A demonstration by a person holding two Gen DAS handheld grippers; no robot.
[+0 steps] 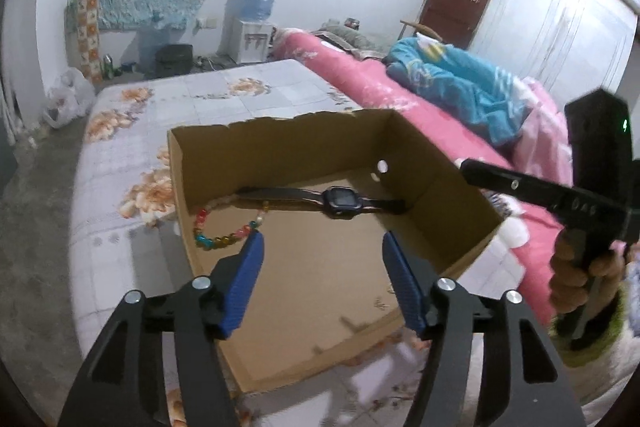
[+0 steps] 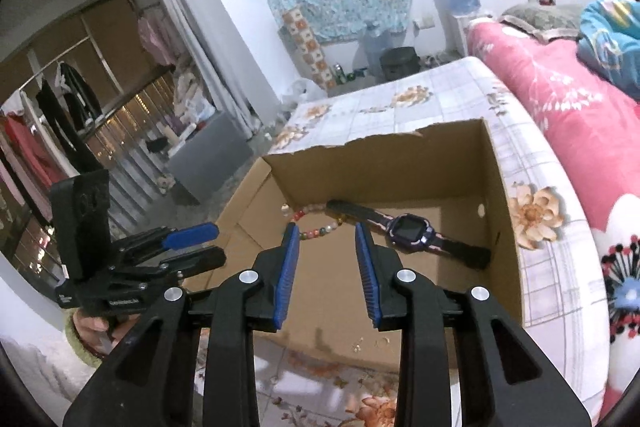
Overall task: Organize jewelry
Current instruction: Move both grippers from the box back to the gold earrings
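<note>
Box (image 1: 304, 267) of brown cardboard sits on a floral sheet (image 1: 120, 187) on the bed, top flaps torn off, far rim ragged. Inside, against the far wall: watch (image 1: 340, 203) with dark strap laid out flat, and bracelet (image 1: 224, 227) of mixed coloured beads just left of it, its far side seeming to touch the strap end. Both pieces lie on the box floor, nothing else in the box that I can make out. Left gripper (image 1: 320, 247) hangs over the near part of the box, jaws wide apart, blue pads (image 1: 248, 279) bare, nothing held; one pad tip lines up with the bracelet's near edge in its own view, contact not certain. Right gripper (image 2: 326, 231) also over the box, jaws parted but narrower, empty, pointing at the gap between bracelet and watch. Judgement: both pieces look already placed, so this is either the end of the putting-in step or a tidy-up of their layout. Next move, if any, would need a low, careful pinch on thin beads or flat strap against cardboard, without dragging one piece into the other. Writing: small white lettering on the left gripper's body in the right view, too blurred to read; watch face dark, no brand legible.
</note>
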